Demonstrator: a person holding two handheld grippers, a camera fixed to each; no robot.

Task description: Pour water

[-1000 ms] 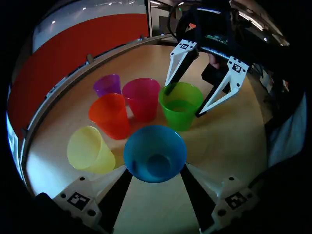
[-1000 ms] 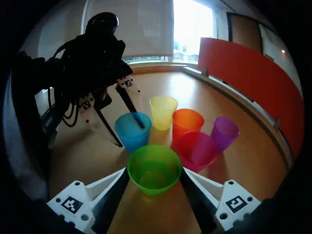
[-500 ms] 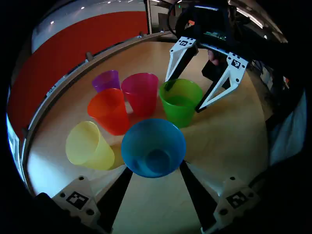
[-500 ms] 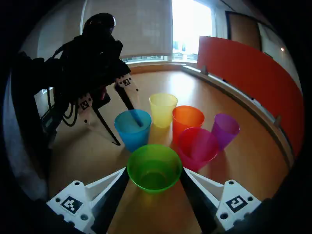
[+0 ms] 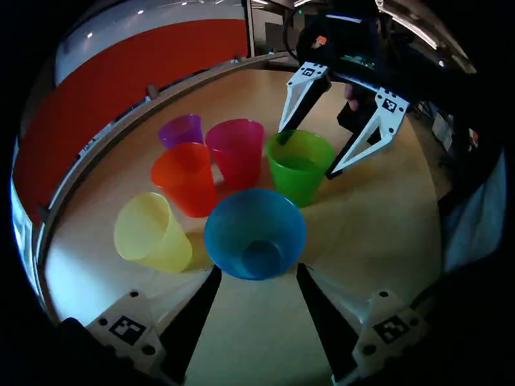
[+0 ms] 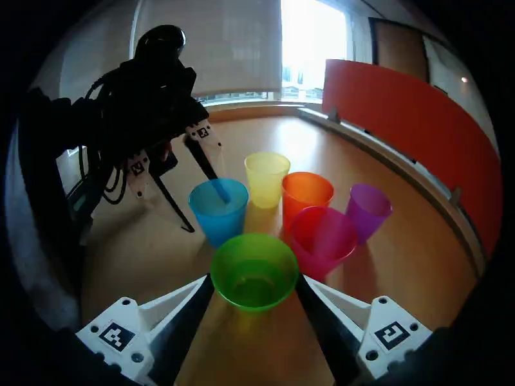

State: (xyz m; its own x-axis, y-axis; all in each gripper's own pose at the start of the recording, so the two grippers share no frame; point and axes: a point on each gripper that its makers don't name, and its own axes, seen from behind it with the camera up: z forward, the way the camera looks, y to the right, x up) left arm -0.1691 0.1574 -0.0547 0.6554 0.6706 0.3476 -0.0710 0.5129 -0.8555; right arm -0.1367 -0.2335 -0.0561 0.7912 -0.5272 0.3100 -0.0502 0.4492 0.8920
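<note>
Standing on the light wooden table, the blue plastic cup is bracketed loosely by the left gripper's spread fingers. The green plastic cup is flanked by the right gripper; whether it is pressed cannot be told.

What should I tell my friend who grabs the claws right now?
Left claw: around the blue cup, grip unclear.
Right claw: around the green cup, which seems to hold some water; grip unclear.
Both cups stand upright on the table.
Done: each claw is at its cup.
Left: lift one, tilt it, pour into the other. No cup is tilted yet.
</note>
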